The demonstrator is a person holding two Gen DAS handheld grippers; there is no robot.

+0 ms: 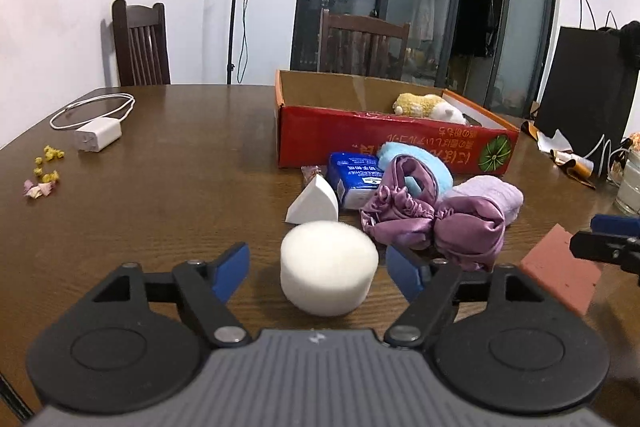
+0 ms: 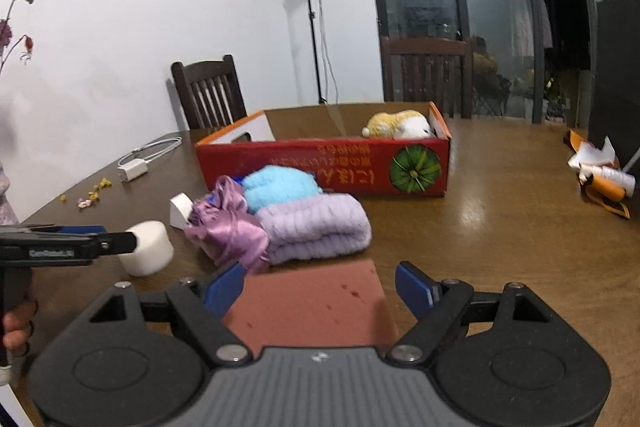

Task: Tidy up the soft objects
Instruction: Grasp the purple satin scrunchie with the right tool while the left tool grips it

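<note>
Left wrist view: only the plush toy lay boxed; both claws, left claw and right claw, gaped wide around unpacked sponges.

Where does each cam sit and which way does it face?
Left wrist: on the left hand-held gripper, looking forward and slightly down over the table; its open blue fingers flank the white round sponge; the right hand-held gripper's tip shows at the edge.
Right wrist: on the right hand-held gripper, facing likewise; its open fingers flank the pink sponge; the left gripper and a hand show.
Shared: red box, plush toy, purple towel.
</note>
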